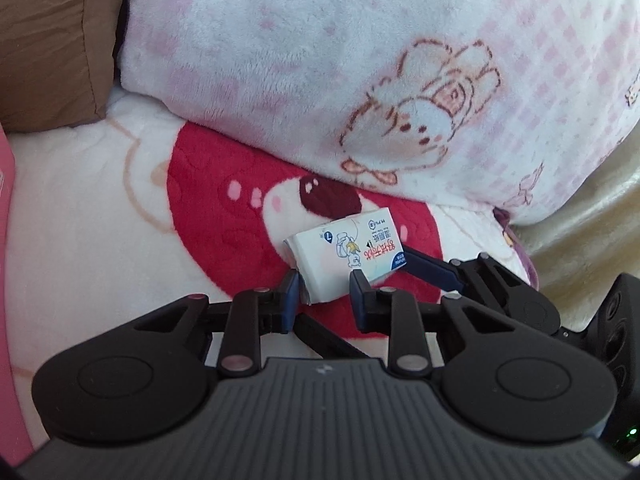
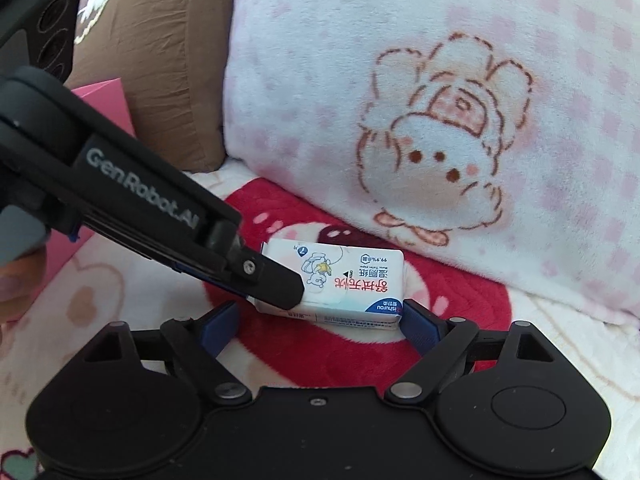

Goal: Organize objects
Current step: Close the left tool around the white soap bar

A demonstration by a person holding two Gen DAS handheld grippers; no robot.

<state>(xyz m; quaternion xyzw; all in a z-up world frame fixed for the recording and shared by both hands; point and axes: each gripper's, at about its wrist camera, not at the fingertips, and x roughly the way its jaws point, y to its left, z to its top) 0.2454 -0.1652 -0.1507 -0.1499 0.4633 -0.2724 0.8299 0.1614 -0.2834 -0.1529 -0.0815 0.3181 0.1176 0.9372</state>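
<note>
- The left gripper (image 1: 325, 286) is clenched on the near end of a small wet-wipe pack (image 1: 345, 255); its blue pads press the pack's two sides, and the end between them is partly hidden by the fingers.
- In the right wrist view the left gripper (image 2: 280, 288) comes in from the left, its black finger covering the pack's near-left corner; the second finger is out of sight behind it.
- The right gripper (image 2: 320, 322) stands released, jaws spread wide, one blue pad (image 2: 219, 326) left of the pack and apart from it, the other at its right corner; whether that one touches cannot be told.
- The wet-wipe pack (image 2: 340, 284) is a soft, flat rectangle of glossy white film with red characters, a blue corner badge and a small cartoon figure; the fine print is too small to read. It lies on the red patch of a fleece blanket (image 1: 80, 208).
- The blanket is plush and cream, with a quilted red motif partly covered.
- Behind the pack a fluffy white-and-pink checked pillow (image 2: 440, 100) with a bunny drawing overlaps the blanket.
- Farther left, a wrinkled brown cushion (image 1: 52, 40), cut off by the frame.
- A pink flat object (image 2: 108, 100) shows only in part; what it is cannot be told.
</note>
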